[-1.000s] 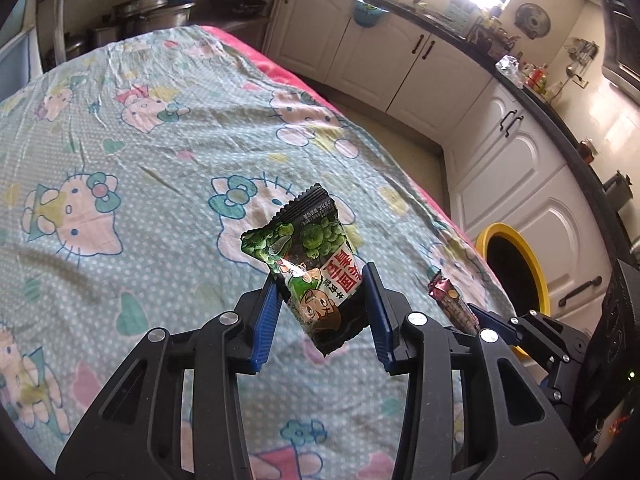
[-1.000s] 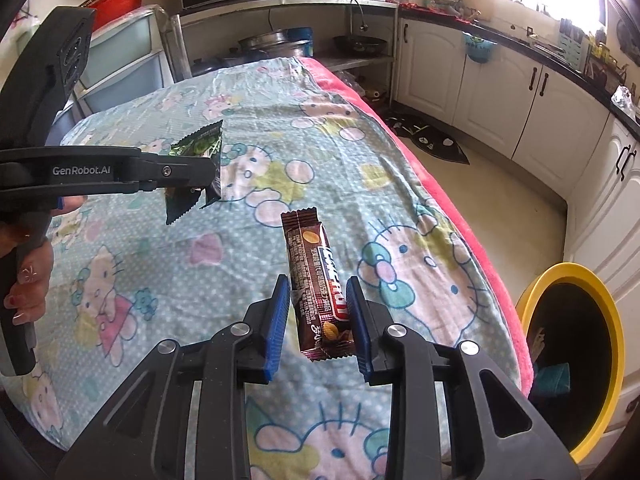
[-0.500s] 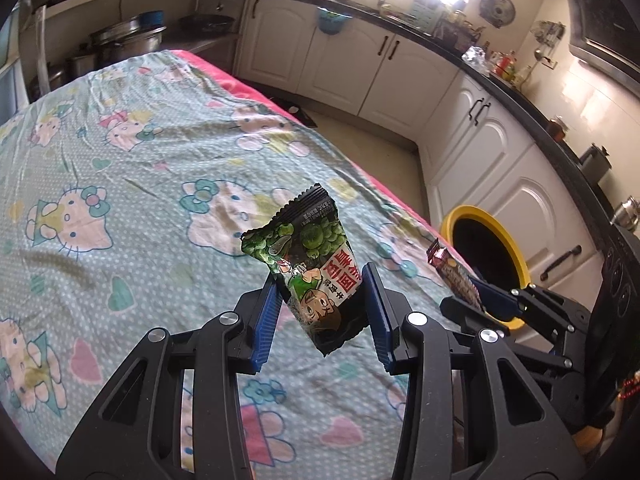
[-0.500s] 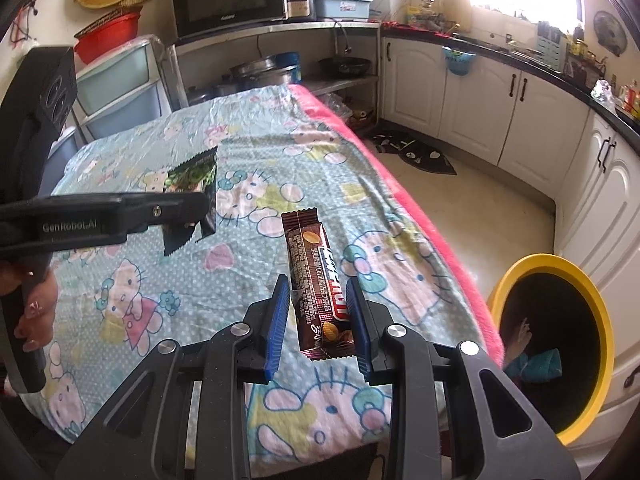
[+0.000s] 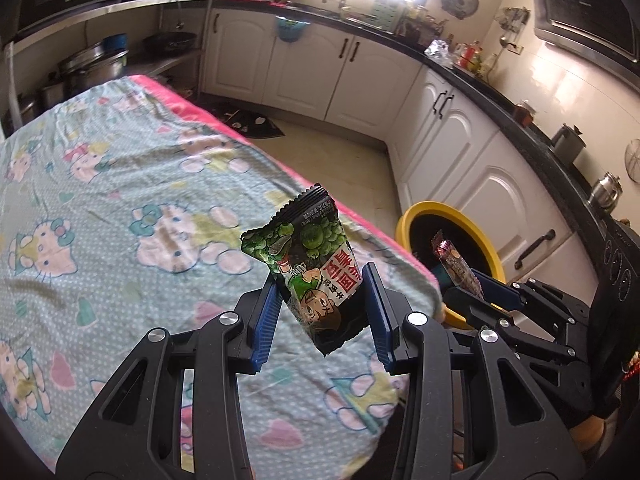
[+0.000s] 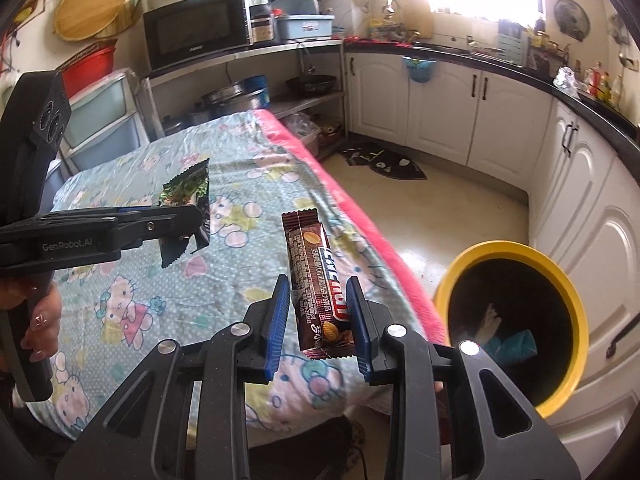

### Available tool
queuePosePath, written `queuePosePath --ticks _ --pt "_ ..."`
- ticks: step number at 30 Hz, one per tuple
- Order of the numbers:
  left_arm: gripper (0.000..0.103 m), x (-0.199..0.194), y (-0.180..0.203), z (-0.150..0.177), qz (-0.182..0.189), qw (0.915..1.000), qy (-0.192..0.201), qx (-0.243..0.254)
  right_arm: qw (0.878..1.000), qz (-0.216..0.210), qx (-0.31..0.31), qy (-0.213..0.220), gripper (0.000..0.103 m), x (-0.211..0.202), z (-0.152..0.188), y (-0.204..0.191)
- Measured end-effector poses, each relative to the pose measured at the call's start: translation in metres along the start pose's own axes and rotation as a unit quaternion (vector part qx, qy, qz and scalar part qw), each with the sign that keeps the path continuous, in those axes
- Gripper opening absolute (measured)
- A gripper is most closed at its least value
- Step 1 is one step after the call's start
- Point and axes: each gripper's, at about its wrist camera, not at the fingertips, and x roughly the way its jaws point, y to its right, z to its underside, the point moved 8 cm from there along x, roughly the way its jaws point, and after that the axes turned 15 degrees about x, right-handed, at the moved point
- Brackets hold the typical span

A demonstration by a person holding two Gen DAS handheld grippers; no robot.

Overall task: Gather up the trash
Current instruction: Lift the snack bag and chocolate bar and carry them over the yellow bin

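My left gripper (image 5: 322, 300) is shut on a green and black snack packet (image 5: 312, 268), held in the air above the right edge of the cartoon-print tablecloth (image 5: 100, 208). The right gripper (image 6: 318, 312) is shut on a brown chocolate bar wrapper (image 6: 320, 288), which stands upright between its blue pads. Beside the table on the floor stands a yellow-rimmed bin (image 6: 516, 328), also in the left wrist view as the bin (image 5: 448, 236), with the bar wrapper (image 5: 456, 266) and right gripper (image 5: 486, 286) in front of it. The left gripper (image 6: 176, 220) and its packet (image 6: 188, 192) show at the left of the right wrist view.
The table has a pink edge (image 6: 352, 208) along the floor side. White cabinets (image 6: 580, 184) with a dark counter curve round the room. A dark mat (image 6: 384, 162) lies on the pale floor. The bin holds a teal item (image 6: 516, 344). A hand (image 6: 40, 320) grips the left handle.
Both grippers have carried their wrappers up and toward the table's right edge; the yellow bin has come closer and larger in both views. Both grips are unchanged.
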Motion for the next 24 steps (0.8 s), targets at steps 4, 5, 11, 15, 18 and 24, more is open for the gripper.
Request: queuePosePath --ticks 4,5,11,15,18,24 --pt "0.033 0.003 0.014 -0.009 0.010 0.9999 0.004 0.013 1.000 0.010 0.017 0.010 0.028 -0.011 -0.002 0.016" --pt "0.033 0.004 0.017 -0.011 0.011 0.9998 0.005 0.015 1.000 0.012 0.020 0.012 0.028 -0.013 -0.003 0.019" --pt "0.033 0.009 0.039 -0.026 0.026 0.9990 0.012 0.035 0.998 0.026 0.046 0.027 0.028 -0.028 -0.007 0.042" --pt "0.033 0.013 0.055 -0.035 0.037 0.9980 0.016 0.049 0.996 0.039 0.062 0.041 0.028 -0.038 -0.010 0.057" --pt "0.033 0.017 0.069 -0.042 0.044 0.9970 0.019 0.061 0.995 0.051 0.073 0.051 0.028 -0.047 -0.014 0.070" --pt "0.033 0.024 0.094 -0.055 0.061 0.9947 0.024 0.079 0.990 0.071 0.095 0.070 0.028 -0.063 -0.017 0.094"
